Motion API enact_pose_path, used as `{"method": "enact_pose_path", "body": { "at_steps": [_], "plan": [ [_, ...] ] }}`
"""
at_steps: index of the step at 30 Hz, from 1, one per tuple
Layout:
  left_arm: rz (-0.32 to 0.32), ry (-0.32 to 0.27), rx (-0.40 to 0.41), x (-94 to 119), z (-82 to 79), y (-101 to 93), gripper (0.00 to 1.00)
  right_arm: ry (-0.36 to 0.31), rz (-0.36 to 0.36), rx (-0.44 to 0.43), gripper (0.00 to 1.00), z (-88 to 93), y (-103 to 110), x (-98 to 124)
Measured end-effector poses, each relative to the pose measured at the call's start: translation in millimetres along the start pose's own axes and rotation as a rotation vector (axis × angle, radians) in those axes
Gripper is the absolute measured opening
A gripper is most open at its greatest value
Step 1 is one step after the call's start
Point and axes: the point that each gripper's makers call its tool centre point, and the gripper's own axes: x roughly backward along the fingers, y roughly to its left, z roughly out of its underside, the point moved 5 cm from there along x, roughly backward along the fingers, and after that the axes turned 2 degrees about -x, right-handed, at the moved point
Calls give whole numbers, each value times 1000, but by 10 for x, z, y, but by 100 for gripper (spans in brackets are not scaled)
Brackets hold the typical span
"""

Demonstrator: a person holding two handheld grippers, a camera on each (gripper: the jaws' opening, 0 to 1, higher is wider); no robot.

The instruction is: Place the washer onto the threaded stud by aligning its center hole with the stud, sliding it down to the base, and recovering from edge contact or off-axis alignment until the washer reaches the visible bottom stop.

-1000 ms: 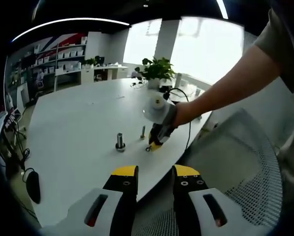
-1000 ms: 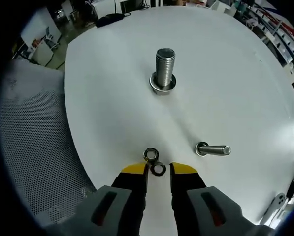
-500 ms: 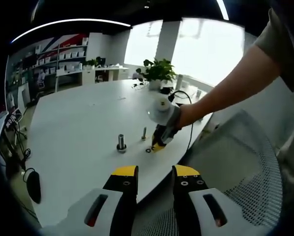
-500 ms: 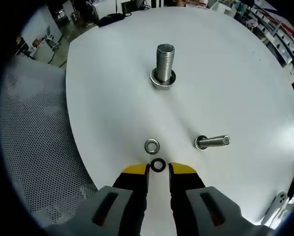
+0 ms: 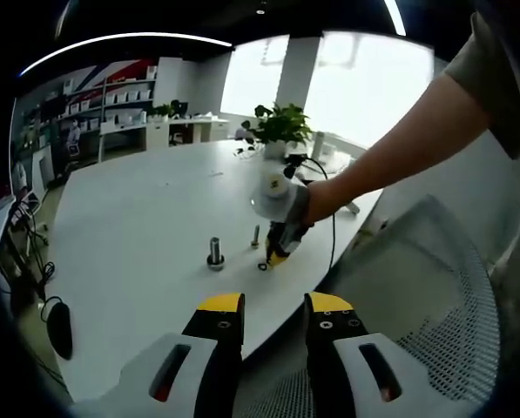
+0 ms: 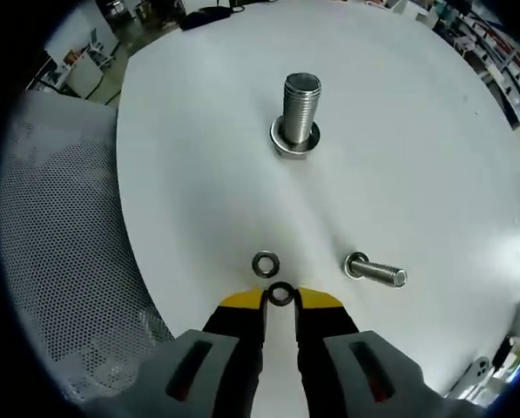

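Clearly, no brand, label or legible writing showed on any item. In the left gripper view, the left gripper (image 5: 274, 305) hung off the near edge of the white table (image 5: 138, 235), its yellow-tipped jaws apart with nothing between them. Ahead and slightly left of those jaws stood the threaded stud (image 5: 214, 252), upright on the tabletop. Further right, the right gripper (image 5: 275, 258) pointed down at the table, held by a person's hand (image 5: 316, 202), with a small bolt (image 5: 255, 234) just beyond it. A mesh chair (image 5: 416, 296) sat to the right of the jaws.

In the right gripper view, the mesh chair (image 6: 59, 244) lay left of the jaws. The right gripper (image 6: 280, 300) had its jaws slightly apart, and a dark washer (image 6: 280, 293) lay flat on the table right between their tips; whether they pinched it could not be told. Just ahead and left sat a silver nut (image 6: 265, 262). Far ahead stood the threaded stud (image 6: 299, 114), well apart from the washer. To the right of the tips lay the bolt (image 6: 374, 271) on its side.
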Motion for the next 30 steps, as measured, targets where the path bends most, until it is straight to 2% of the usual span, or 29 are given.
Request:
{"method": "enact_pose_path", "body": {
  "at_steps": [8,11,15,18,27,30],
  "plan": [
    [-6,0,0,2,-1,5,25,165,50,24,15,-76,39,-18],
    [-17,-1,5,8,1,21,25,175,64,-4,14,-89,51,-13],
    [-27,-5,7,14,-1,33,25,96,53,-49,14,-39,29,0],
    [-25,0,5,12,4,30,25,7,51,-80,14,5,39,22],
    [-21,2,7,7,4,27,25,-95,47,-161,13,75,18,30],
    [-15,7,3,1,10,20,25,-106,38,-185,13,87,-3,39]
  ]
}}
